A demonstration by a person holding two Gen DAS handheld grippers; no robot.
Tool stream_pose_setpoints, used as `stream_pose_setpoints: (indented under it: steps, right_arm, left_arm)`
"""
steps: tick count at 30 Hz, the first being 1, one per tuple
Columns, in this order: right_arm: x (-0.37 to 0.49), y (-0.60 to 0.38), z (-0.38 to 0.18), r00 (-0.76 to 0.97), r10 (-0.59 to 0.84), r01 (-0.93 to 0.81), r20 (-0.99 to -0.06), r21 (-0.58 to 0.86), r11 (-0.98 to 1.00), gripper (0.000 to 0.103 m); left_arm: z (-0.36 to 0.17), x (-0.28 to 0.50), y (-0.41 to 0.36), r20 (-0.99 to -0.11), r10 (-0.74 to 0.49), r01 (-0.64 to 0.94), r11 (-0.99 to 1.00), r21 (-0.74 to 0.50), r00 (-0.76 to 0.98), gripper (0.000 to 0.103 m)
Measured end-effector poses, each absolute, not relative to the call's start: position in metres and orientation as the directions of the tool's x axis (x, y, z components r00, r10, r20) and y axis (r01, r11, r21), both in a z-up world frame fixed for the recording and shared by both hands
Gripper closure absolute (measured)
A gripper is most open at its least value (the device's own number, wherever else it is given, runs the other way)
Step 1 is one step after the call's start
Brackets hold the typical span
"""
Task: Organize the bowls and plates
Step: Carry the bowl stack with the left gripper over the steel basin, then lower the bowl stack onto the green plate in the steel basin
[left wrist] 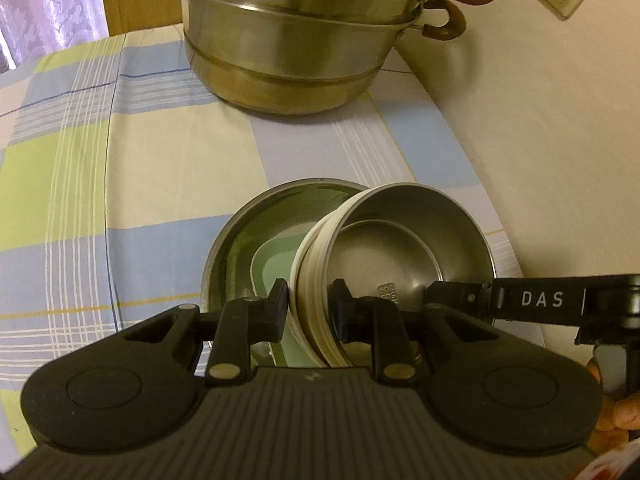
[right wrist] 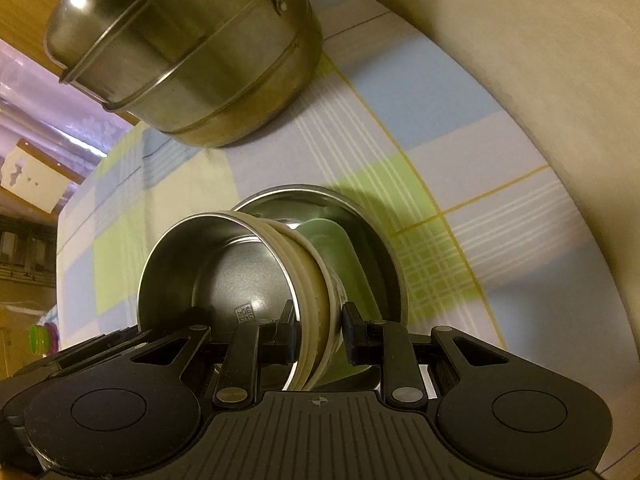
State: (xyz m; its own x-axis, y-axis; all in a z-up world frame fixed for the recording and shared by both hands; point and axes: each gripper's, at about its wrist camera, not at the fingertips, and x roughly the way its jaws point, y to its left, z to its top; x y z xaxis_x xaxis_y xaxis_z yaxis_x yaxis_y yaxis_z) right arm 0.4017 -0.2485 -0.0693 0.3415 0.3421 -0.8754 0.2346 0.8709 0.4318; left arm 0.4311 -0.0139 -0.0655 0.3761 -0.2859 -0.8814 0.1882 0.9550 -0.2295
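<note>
A stacked steel steamer pot point(left wrist: 288, 40) is standing at the far side of the checked tablecloth point(left wrist: 100, 184), close to the cream wall point(left wrist: 540, 140). Open cloth is being left between the pot and a wide steel basin point(left wrist: 240, 232) nearer the cameras, with a green plate point(left wrist: 272, 268) lying in it. Above the basin, a cream-banded steel bowl point(left wrist: 400, 240) is being held tilted. Its rim is being pinched on opposite sides by the left gripper point(left wrist: 308, 312) and the right gripper point(right wrist: 320, 332), each narrowly closed on the wall.
</note>
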Motion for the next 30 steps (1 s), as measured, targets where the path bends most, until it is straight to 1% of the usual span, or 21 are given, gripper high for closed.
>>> stream_pose_setpoints:
  steps: [11,30]
  right_arm:
    - [0.408,-0.243,-0.083,0.323,0.339,0.228,-0.884,0.420,0.878,0.080]
    - [0.411,-0.244,-0.092,0.326,0.337,0.233,-0.883,0.421,0.877,0.080]
  left_arm:
    - [-0.080,0.434,-0.009,-0.892,-0.285,0.163,0.957,-0.242,0.351,0.083]
    - [-0.090,0.441,-0.011,-0.894,-0.293,0.163,0.954,-0.251,0.339,0.083]
